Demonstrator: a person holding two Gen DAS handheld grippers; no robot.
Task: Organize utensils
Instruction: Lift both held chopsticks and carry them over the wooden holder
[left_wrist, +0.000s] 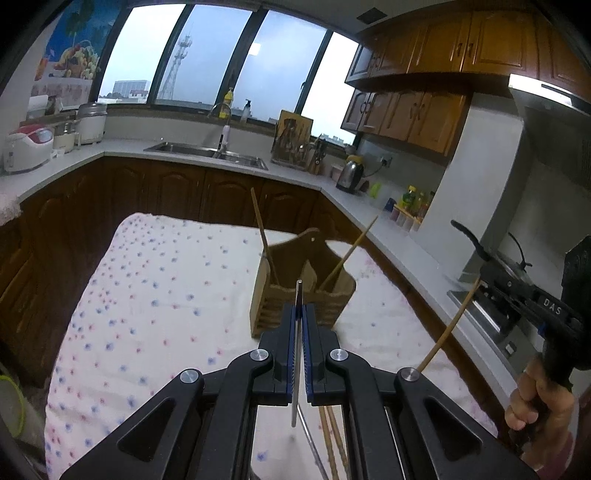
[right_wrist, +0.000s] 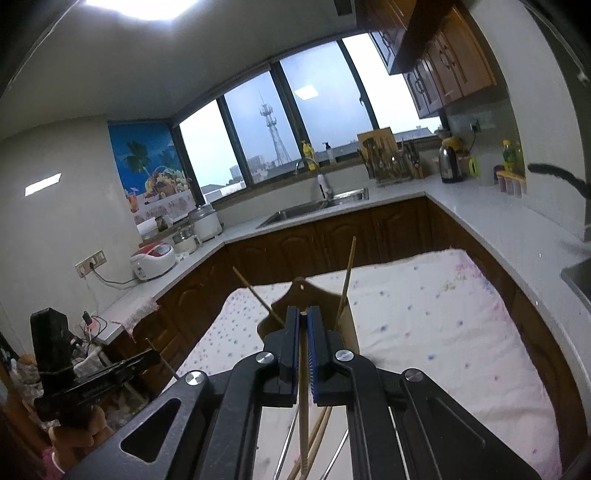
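Observation:
My left gripper (left_wrist: 300, 308) is shut on a metal chopstick (left_wrist: 296, 354), held upright just in front of the wooden utensil holder (left_wrist: 314, 299). The holder stands on the flowered cloth and has two wooden chopsticks (left_wrist: 263, 236) leaning in it. My right gripper (right_wrist: 303, 314) is shut on a wooden chopstick (right_wrist: 303, 406), just short of the holder (right_wrist: 306, 295). The right gripper also shows in the left wrist view (left_wrist: 476, 282) with its chopstick (left_wrist: 448, 325). Loose chopsticks (right_wrist: 317, 446) lie on the cloth below both grippers.
The table carries a white flowered cloth (left_wrist: 166, 295). Counters run around it with a sink (left_wrist: 207, 151), rice cookers (left_wrist: 26, 147), a kettle (left_wrist: 351, 175) and a stove (left_wrist: 491, 314) at the right.

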